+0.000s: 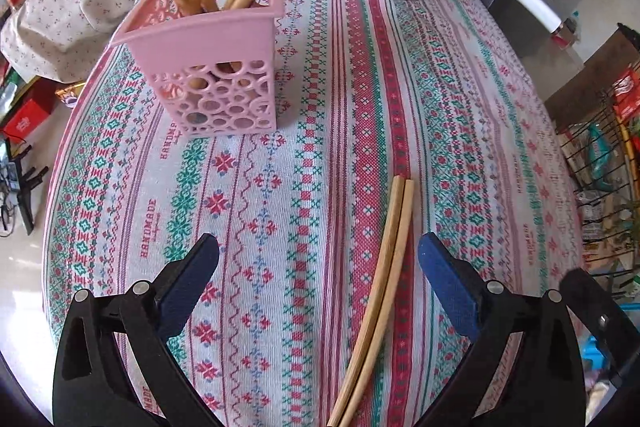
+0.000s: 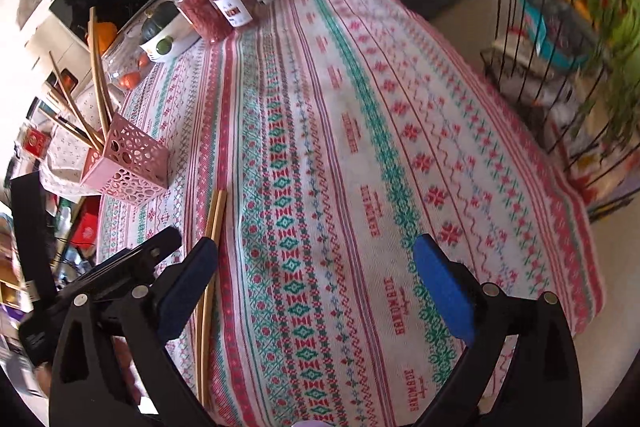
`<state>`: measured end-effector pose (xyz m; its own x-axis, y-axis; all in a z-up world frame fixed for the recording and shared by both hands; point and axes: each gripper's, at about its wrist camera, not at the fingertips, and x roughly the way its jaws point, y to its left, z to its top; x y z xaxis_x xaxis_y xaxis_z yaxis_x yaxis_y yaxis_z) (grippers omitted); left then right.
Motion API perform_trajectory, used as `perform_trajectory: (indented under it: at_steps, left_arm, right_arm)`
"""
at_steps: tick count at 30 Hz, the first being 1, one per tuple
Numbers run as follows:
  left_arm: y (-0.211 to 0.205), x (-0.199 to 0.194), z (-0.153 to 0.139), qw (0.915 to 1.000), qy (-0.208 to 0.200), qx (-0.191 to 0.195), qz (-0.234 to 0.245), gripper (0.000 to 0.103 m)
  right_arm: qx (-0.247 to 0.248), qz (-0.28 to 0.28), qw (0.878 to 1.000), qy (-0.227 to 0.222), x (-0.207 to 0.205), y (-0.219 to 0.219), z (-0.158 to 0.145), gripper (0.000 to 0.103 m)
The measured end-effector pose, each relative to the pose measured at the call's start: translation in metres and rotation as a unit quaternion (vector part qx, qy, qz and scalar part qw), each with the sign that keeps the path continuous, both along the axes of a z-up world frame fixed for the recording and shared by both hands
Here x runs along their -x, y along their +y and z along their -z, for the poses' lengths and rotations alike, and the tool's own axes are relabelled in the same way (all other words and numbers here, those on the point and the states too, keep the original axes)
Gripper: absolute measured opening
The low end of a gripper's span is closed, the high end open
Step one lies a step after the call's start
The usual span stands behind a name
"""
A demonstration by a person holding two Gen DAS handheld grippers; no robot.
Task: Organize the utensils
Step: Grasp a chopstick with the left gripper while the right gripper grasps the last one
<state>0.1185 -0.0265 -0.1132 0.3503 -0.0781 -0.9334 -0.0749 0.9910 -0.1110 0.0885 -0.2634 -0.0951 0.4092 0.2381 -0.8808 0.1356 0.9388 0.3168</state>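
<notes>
Step in hand, by the look of it: reaching for the last loose chopsticks (image 1: 384, 267). Holder (image 1: 208, 67) as landmark, far left, already bristling with sticks. Left gripper (image 1: 318, 259) nearer than holder, jaws wide apart, nothing clamped, pair lying between them toward the right pad. Right gripper (image 2: 316, 259) jaws wide too, empty, pair just by its left pad. Next: centre over pair, close. Two pale sticks, slim, touching, flat on cloth (image 1: 460, 107).

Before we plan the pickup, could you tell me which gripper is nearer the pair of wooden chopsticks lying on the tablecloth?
Left. The left gripper straddles the pair of wooden chopsticks; the right gripper has them just outside its left finger.
</notes>
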Motion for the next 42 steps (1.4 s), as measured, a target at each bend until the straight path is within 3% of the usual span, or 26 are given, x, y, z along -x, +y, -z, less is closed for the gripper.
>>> perform_trajectory:
  at_steps: [9,15,17,18,23,26,27,30,35,38,42]
  left_arm:
    - [-0.018,-0.016,0.018,0.9992,0.012,-0.038,-0.007,0.09]
    - [-0.021,-0.023,0.026,0.9991,0.017,-0.04,-0.005,0.081]
    - [-0.023,-0.027,0.027,0.9994,0.022,-0.027,0.008,0.069]
    - [-0.027,-0.03,0.029,0.9988,0.024,-0.039,0.016,0.063]
    - [-0.037,-0.035,0.032,0.9974,0.014,-0.05,0.05,0.048]
    - [-0.042,-0.032,0.03,0.9955,0.003,-0.047,0.083,0.023]
    - [-0.041,-0.031,0.03,0.9957,0.002,-0.043,0.082,0.006]
    - [-0.022,-0.028,0.027,0.9983,0.0,0.005,0.058,0.006]
    - [0.014,-0.008,-0.004,0.9984,-0.043,0.015,0.033,0.006]
    - [0.029,0.01,-0.03,0.9964,-0.08,0.004,0.027,0.006]
    - [0.045,0.04,-0.066,0.9875,-0.152,-0.043,0.011,0.006]
  right_arm:
    - [-0.028,0.016,0.999,0.015,0.0,-0.021,0.003,0.096]
    - [-0.04,0.028,0.999,0.021,-0.001,-0.032,0.004,0.096]
    - [-0.041,0.031,0.998,0.02,0.0,-0.034,0.003,0.096]
    - [-0.041,0.032,0.998,0.019,0.001,-0.035,0.003,0.096]
    - [-0.039,0.036,0.998,0.027,-0.002,-0.035,0.005,0.096]
    - [-0.044,0.035,0.998,0.035,-0.005,-0.03,0.008,0.096]
    - [-0.044,0.033,0.998,0.036,-0.006,-0.027,0.009,0.095]
    - [-0.037,0.022,0.998,0.035,-0.011,-0.011,0.007,0.095]
    - [-0.012,-0.005,0.999,0.033,-0.022,0.024,0.01,0.095]
    - [0.006,-0.022,0.999,0.041,-0.032,0.051,0.018,0.095]
    - [0.052,-0.043,0.997,0.035,-0.04,0.094,0.031,0.094]
